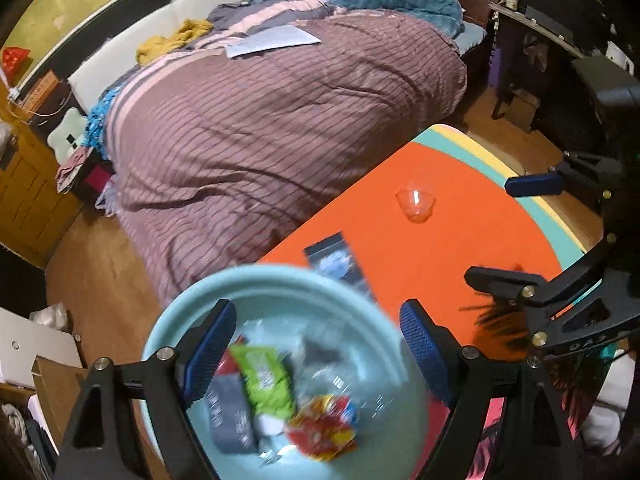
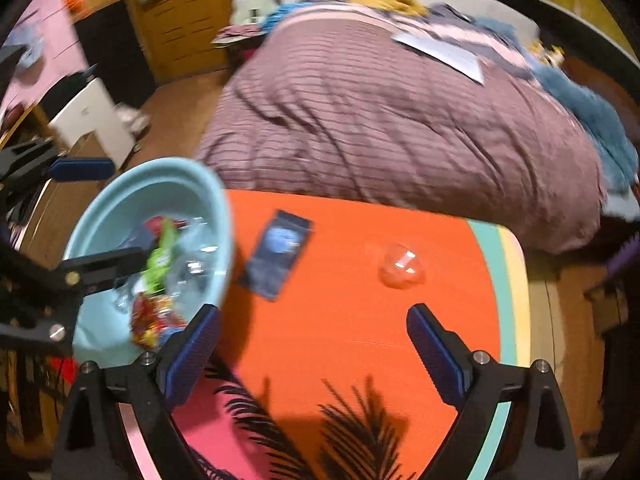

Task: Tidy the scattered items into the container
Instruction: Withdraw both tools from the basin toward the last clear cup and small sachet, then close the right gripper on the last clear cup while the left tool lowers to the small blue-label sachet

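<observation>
A light blue basin (image 1: 188, 304) stands at the left end of the orange table (image 1: 460, 248). It holds a green packet (image 1: 266, 380), a red and yellow packet (image 1: 320, 432), a grey item and some clear wrapping. My left gripper (image 1: 318, 344) hangs open over the basin with nothing between its fingers. On the table lie a dark blue packet (image 2: 280, 254) and a clear plastic cup (image 2: 402, 266), tipped over. My right gripper (image 2: 314, 354) is open and empty above the table (image 2: 360, 340), nearer to me than both items. The basin (image 2: 160, 170) sits to its left.
A bed with a purple striped duvet (image 1: 280, 120) runs right behind the table, with a sheet of paper (image 1: 272, 40) on it. Wooden floor (image 1: 96, 272) lies left of the basin, with a white panel (image 2: 92, 120) and wooden cabinets (image 2: 180, 28) beyond. The table's right end has teal and yellow stripes.
</observation>
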`<state>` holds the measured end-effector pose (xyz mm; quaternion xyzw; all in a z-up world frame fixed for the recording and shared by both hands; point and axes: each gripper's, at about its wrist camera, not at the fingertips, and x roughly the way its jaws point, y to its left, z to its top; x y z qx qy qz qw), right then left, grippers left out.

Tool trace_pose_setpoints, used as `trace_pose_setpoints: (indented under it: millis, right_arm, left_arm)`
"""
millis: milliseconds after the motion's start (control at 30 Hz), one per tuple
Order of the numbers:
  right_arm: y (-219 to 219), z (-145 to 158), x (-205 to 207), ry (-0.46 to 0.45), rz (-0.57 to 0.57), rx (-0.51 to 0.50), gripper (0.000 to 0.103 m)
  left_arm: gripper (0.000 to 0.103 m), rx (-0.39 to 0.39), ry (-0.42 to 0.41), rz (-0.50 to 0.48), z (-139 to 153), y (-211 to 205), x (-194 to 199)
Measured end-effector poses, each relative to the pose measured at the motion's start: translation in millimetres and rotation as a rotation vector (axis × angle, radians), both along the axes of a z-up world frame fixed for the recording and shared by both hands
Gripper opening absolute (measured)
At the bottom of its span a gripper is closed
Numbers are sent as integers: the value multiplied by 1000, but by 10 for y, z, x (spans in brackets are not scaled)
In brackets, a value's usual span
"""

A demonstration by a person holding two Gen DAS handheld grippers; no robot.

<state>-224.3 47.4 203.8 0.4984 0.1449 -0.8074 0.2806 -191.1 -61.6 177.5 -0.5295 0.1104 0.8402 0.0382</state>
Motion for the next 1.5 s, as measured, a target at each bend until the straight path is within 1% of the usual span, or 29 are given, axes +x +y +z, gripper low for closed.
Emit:
trace_pose_setpoints:
  millis: [67, 133, 233, 300, 367, 467, 667, 733, 800, 867, 933, 967, 1000, 1033, 1067, 1267, 1367, 1467, 1500]
  right_arm:
    - [98, -75, -121, -18, -37, 2, 96]
    - [176, -151, -246, -33, -73, 3, 96]
    - [276, -265, -434, -52, -128, -4, 96]
    - [332, -354, -567, -66, -168, -19, 96]
    - [383, -452, -694, -76, -216, -30, 96]
    - [422, -587, -834, -83, -266, -32, 96]
    - [429, -757, -1037, -81, -309, -21, 96]
    - [405, -800, -1081, -95, -300, -22, 95]
    - [395, -840, -1112, -102, -304, -23, 94]
    - [398, -889, -1147, -92, -321, -16, 93]
    - [415, -955, -1186, -89, -347, -9, 88]
    - [421, -1000, -1204, -92, -359, -11, 85]
    - [420, -1037, -1215, -95, -365, -16, 83]
    - [413, -1076, -1221, -98, -368, -21, 83]
    - [399, -1106, -1223, -98, -366, -27, 82]
    - [256, -1206, -1203, -69, -355, -9, 79]
    - [273, -1216, -1216, -52, -383, -20, 77]
    - [312, -1220, -1248, -37, -393, -33, 71]
    - [314, -1237, -1259, -43, -392, -29, 63]
  left_arm:
    - [88, 7, -27, 6, -87, 91, -148]
    - [88, 29, -48, 38, -162, 134, -283]
    - [88, 90, -64, 134, -235, 126, -443]
    - [88, 126, -77, 238, -307, 95, -571]
    - [88, 134, -89, 305, -377, 86, -658]
    - [88, 107, -119, 386, -520, 106, -798]
    - [88, 96, -159, 437, -736, 203, -1061]
    - [88, 95, -170, 454, -798, 219, -1152]
    - [88, 111, -194, 469, -879, 218, -1238]
    - [88, 138, -213, 505, -980, 178, -1302]
    - [88, 170, -238, 540, -1092, 142, -1346]
    - [88, 175, -247, 548, -1132, 136, -1359]
    - [88, 163, -253, 556, -1169, 137, -1375]
    - [88, 137, -244, 559, -1177, 156, -1387]
    - [88, 127, -238, 569, -1183, 163, -1392]
    - [88, 134, -227, 627, -1196, 163, -1455]
    - [88, 152, -234, 606, -1214, 262, -1487]
    - [88, 150, -217, 609, -1178, 286, -1475]
    - [88, 146, -217, 605, -1179, 288, -1477]
